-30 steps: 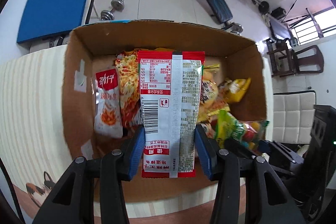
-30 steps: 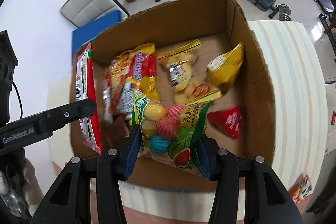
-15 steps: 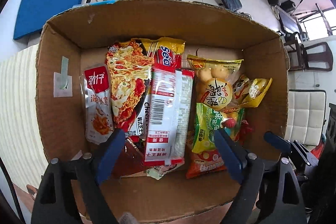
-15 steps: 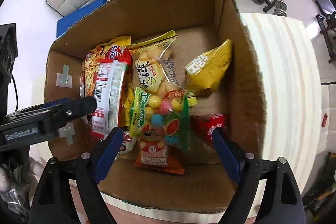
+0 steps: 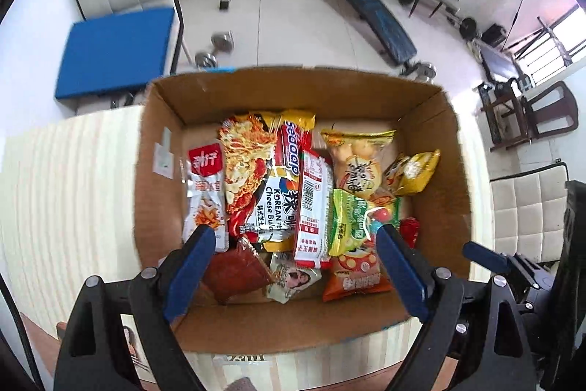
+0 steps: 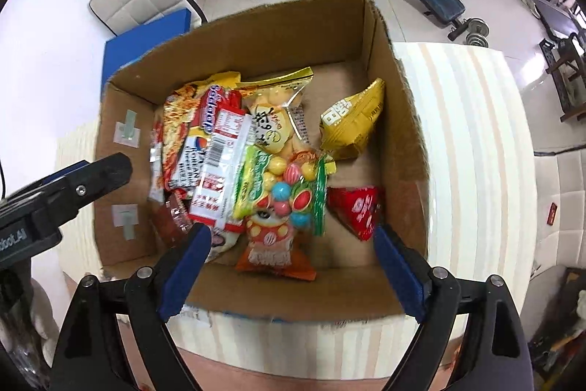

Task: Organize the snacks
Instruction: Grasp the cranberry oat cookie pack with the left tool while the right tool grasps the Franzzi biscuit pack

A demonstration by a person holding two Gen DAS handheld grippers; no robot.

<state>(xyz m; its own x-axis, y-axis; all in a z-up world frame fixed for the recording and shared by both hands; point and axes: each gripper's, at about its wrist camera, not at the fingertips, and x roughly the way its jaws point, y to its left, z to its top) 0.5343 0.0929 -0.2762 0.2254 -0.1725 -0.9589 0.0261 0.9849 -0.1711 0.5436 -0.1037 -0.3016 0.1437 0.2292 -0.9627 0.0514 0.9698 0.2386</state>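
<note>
A cardboard box (image 5: 293,325) (image 6: 406,120) stands on the striped table and holds several snack packs. The red-and-white noodle pack (image 5: 311,204) (image 6: 223,163) lies in the middle. The green candy bag (image 5: 351,218) (image 6: 289,193) lies to its right over an orange pack (image 5: 355,273) (image 6: 274,255). My left gripper (image 5: 293,259) is open and empty above the box's near edge. My right gripper (image 6: 289,259) is open and empty above the near edge too. The left gripper's finger shows in the right wrist view (image 6: 91,178).
A striped table (image 6: 472,141) (image 5: 66,189) carries the box. Behind it are a blue mat (image 5: 117,50), white chairs, a weight bench (image 5: 366,13) and dumbbells on the floor. A small red item (image 6: 552,213) lies at the table's right.
Both grippers opened and dropped their packs into the box: the noodle pack from the left, the candy bag from the right. Both grippers then pulled back and up.
</note>
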